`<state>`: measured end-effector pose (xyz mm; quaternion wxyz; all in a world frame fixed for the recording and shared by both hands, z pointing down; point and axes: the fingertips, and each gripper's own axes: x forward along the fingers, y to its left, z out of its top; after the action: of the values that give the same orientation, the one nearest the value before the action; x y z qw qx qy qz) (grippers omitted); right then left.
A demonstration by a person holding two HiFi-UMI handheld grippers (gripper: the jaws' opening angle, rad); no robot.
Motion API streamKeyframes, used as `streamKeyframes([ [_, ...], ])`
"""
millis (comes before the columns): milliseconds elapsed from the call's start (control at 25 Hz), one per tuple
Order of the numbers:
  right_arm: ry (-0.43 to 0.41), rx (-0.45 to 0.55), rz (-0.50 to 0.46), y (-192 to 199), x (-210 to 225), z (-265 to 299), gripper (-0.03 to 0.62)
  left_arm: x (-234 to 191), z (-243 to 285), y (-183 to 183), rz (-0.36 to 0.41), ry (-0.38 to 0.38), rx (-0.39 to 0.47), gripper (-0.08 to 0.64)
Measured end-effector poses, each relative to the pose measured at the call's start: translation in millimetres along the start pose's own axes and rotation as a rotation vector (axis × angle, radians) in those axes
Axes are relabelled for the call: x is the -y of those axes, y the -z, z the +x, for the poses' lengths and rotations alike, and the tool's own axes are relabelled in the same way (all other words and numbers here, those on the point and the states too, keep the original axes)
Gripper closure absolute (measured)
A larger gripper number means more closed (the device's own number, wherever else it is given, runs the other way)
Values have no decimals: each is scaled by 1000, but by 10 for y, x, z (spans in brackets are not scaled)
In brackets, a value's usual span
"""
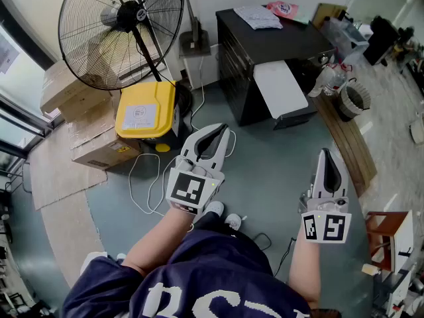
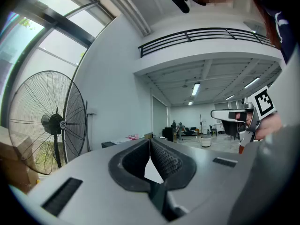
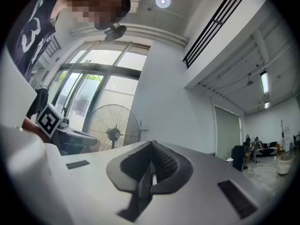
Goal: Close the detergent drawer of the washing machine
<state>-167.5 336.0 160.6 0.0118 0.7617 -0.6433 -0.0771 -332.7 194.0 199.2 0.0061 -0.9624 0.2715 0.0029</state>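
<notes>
No washing machine or detergent drawer shows in any view. In the head view my left gripper (image 1: 218,128) is held out level over the grey floor with its jaws together and nothing between them. My right gripper (image 1: 324,153) is beside it, further right, also shut and empty. In the left gripper view the left gripper (image 2: 150,142) has its ribbed pads meeting at the tips and points into the open room. The right gripper view shows the right gripper (image 3: 151,144) shut the same way, facing a white wall.
A large standing fan (image 1: 119,28) is at the back left, with a yellow-lidded box (image 1: 146,111) and cardboard boxes (image 1: 73,105) near its base. A black cabinet (image 1: 265,45) stands ahead to the right. A white cable (image 1: 142,184) lies on the floor, and a wooden plank (image 1: 348,144) is at the right.
</notes>
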Motion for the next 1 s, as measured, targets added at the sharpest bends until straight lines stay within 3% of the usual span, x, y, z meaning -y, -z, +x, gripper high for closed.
streamKeyframes([
  [440, -43, 47, 60, -71, 145, -236, 577, 250, -111, 58, 4, -57, -61, 537],
  [640, -72, 53, 79, -23, 230, -266, 577, 339, -77, 72, 5, -70, -48, 535],
  [1000, -103, 52, 97, 158, 369, 94, 577, 182, 272, 198, 13, -92, -53, 535],
])
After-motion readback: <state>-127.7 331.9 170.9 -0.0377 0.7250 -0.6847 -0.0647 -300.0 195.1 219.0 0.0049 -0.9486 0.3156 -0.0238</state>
